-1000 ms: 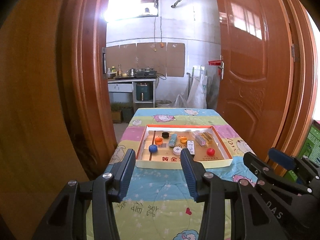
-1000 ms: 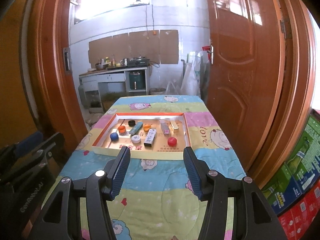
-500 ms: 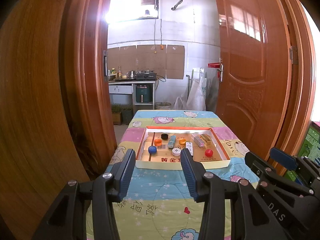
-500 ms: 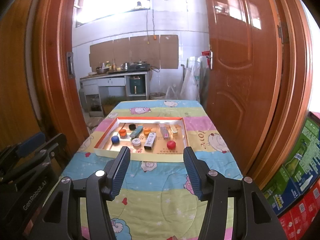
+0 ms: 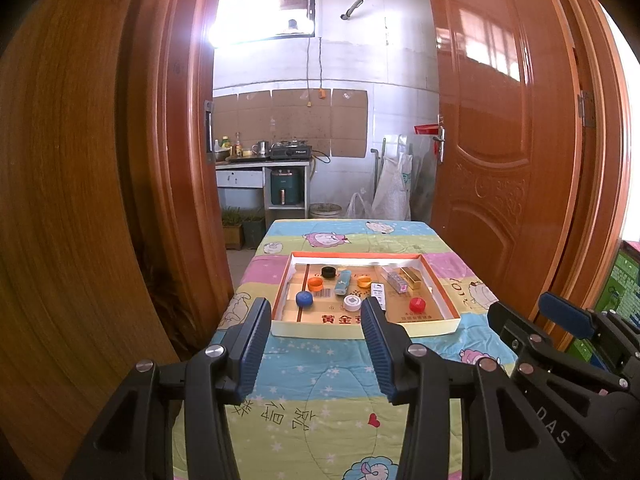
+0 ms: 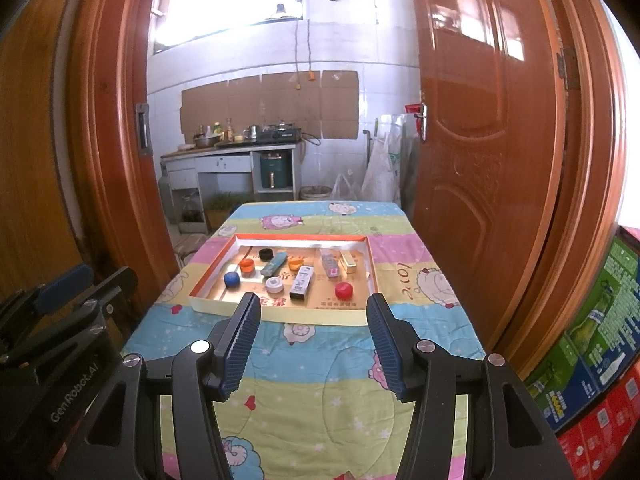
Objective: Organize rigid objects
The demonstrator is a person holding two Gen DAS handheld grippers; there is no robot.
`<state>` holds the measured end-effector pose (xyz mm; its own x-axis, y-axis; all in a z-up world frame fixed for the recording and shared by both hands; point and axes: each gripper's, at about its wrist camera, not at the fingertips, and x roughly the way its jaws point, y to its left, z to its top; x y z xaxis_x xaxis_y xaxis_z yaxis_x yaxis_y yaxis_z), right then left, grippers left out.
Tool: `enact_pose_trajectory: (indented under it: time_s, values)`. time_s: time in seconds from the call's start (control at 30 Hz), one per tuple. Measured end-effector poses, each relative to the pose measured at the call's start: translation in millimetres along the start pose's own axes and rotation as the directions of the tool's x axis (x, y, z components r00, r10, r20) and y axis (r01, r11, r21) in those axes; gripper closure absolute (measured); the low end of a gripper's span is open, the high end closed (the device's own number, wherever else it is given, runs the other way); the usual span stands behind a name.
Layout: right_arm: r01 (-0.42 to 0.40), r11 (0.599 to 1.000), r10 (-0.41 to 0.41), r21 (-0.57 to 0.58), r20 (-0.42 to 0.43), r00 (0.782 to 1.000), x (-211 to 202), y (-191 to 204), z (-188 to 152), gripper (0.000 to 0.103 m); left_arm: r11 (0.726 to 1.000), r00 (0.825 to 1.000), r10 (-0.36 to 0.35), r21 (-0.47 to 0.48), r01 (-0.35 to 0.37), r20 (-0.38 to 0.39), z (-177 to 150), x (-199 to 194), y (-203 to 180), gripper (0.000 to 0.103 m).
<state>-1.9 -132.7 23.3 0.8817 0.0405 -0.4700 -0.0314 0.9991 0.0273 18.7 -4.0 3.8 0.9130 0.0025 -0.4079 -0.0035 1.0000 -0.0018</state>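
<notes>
A shallow cardboard tray lies on a table with a cartoon-print cloth. In it are a blue cap, a red cap, a white cap, two orange caps, a black cap, a teal lighter, a white box and a gold bar. My left gripper is open and empty, short of the tray's near edge. My right gripper is open and empty, also short of the tray.
Open wooden doors stand close on both sides. Printed cartons are stacked at the right of the table. A kitchen counter is beyond the table's far end. The right gripper's body shows in the left wrist view.
Both grippers have drawn back and risen a little, so the tray looks smaller and farther. Both stay open.
</notes>
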Motion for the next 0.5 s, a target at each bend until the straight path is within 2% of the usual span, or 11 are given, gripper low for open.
enact_pose_trajectory:
  time_s: [0.5]
  values:
    - [0.0,1.0,0.0,-0.003,0.0,1.0,-0.5,2.5,0.4,0.046,1.0,1.0,-0.01,0.007,0.01,-0.001,-1.0,-1.1,-0.6,0.056]
